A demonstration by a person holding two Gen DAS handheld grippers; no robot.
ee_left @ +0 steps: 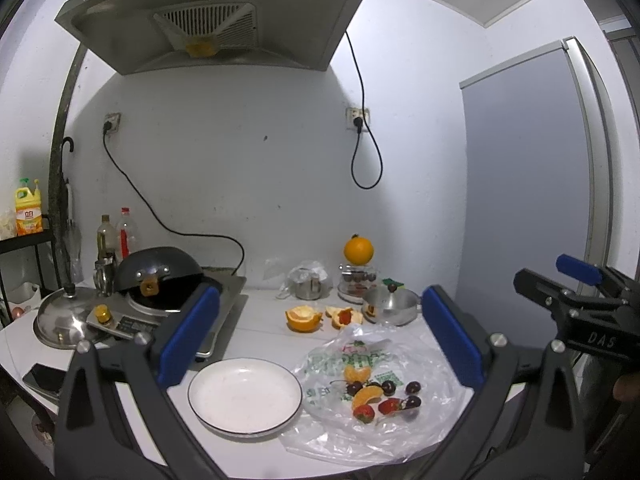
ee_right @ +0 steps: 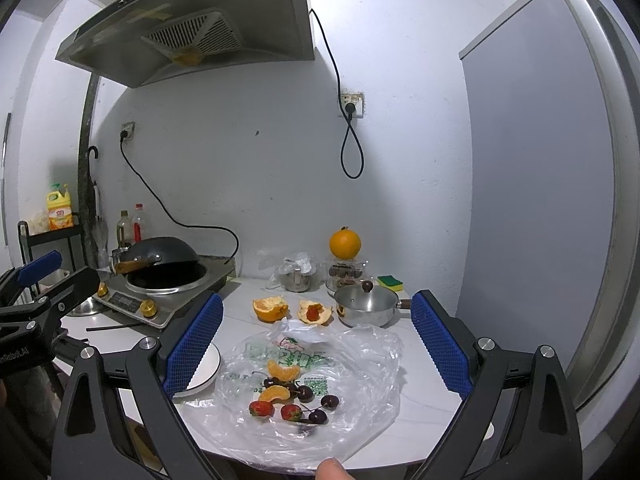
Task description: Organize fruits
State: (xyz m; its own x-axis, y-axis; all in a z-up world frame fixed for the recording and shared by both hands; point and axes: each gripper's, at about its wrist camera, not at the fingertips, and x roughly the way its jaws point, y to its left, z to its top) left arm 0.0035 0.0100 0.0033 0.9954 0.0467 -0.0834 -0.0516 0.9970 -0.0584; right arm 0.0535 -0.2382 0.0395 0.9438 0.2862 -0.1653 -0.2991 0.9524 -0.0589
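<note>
Both claws wide apart, holding nothing — left claw (ee_left: 320,340) above plate (ee_left: 245,396), right claw (ee_right: 316,344) over plastic bag (ee_right: 360,364) on table (ee_right: 424,396). Strawberries (ee_right: 262,409), cherries (ee_right: 330,401), orange segments (ee_right: 275,395) loose on bag. Risk: film snags in claw, fruit rolls or gets squashed.

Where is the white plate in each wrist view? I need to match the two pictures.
Left wrist: the white plate lies low at centre, whole and empty, just left of the plastic bag.
Right wrist: the white plate shows only as a sliver at lower left, mostly hidden behind the blue left pad.
Shared landmark: the whole orange on the clear container by the back wall.
</note>
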